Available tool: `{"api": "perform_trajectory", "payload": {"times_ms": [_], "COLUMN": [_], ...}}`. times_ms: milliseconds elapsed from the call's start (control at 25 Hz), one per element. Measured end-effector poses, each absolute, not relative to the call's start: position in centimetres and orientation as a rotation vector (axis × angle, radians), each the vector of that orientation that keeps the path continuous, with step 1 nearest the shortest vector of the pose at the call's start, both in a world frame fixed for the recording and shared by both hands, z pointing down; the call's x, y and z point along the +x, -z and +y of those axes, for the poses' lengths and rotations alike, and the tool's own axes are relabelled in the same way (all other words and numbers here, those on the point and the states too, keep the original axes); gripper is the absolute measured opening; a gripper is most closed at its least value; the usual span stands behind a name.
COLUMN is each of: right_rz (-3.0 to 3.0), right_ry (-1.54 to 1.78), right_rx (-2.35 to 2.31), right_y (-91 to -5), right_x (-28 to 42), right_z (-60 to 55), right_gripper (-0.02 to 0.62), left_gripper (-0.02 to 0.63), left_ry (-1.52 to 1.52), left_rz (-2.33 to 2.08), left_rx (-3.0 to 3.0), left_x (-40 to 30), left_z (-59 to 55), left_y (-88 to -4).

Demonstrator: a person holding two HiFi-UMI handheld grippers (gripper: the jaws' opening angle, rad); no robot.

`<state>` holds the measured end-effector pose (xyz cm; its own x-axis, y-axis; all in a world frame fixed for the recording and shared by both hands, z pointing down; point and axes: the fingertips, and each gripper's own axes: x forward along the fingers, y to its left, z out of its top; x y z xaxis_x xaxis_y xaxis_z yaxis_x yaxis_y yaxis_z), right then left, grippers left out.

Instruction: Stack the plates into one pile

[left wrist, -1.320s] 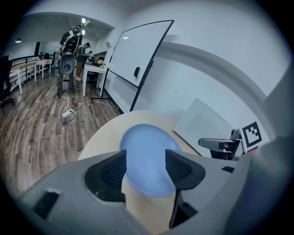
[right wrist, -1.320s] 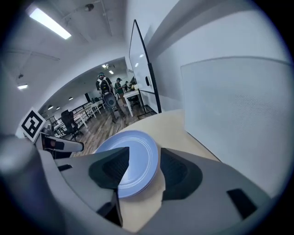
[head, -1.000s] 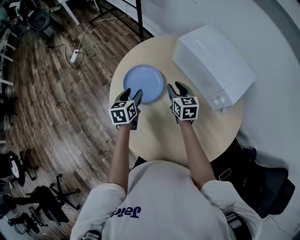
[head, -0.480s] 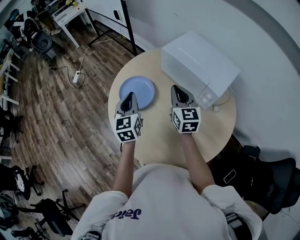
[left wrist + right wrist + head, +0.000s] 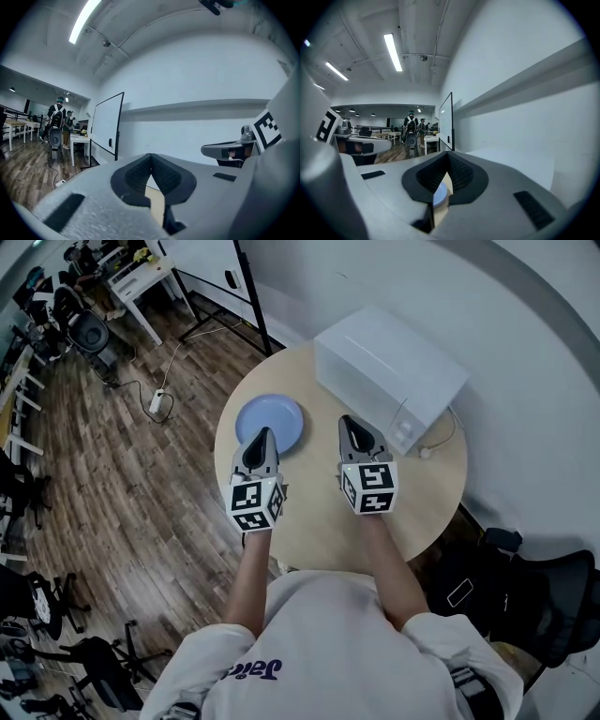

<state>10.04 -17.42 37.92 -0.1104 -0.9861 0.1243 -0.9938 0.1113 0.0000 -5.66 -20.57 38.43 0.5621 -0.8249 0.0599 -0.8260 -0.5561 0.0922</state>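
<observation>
Plate (image 5: 270, 422) sits by the surface's (image 5: 319, 517) left edge, box (image 5: 389, 376) along its far edge; left gripper (image 5: 262, 434) and right gripper (image 5: 346, 422) hover over the bare middle, jaws just closed, empty.

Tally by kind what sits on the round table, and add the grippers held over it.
Blue plate: 1 in view; any plates beneath it would be hidden
White box: 1
Grippers: 2, the left gripper and the right gripper, each with jaws shut on nothing
Total: 4
</observation>
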Motion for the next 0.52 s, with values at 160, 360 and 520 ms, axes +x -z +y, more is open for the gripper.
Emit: {"api": "perform_trajectory", "payload": {"times_ms": [160, 360, 520], "right_rz": [-2.278, -2.303, -2.257], "right_ry": [-0.087, -0.127, -0.308], "right_rx": [2.001, 1.940, 1.852], "right_y": [-37.6, -39.9, -46.9], "right_x": [10.8, 12.6, 14.3], "right_z": [-16.0, -14.5, -12.7], "right_gripper": [0.015, 0.015, 0.015], "left_gripper": [0.015, 0.015, 0.015], "left_ry": [-0.022, -0.084, -0.242], "left_rz": [-1.413, -1.436, -1.491], "left_rx": [2.668, 2.644, 2.545], "left_x": [-4.3, -2.3, -2.9], "left_z": [-18.9, -16.4, -13.7], "left_y": [-38.9, -40.6, -45.8]}}
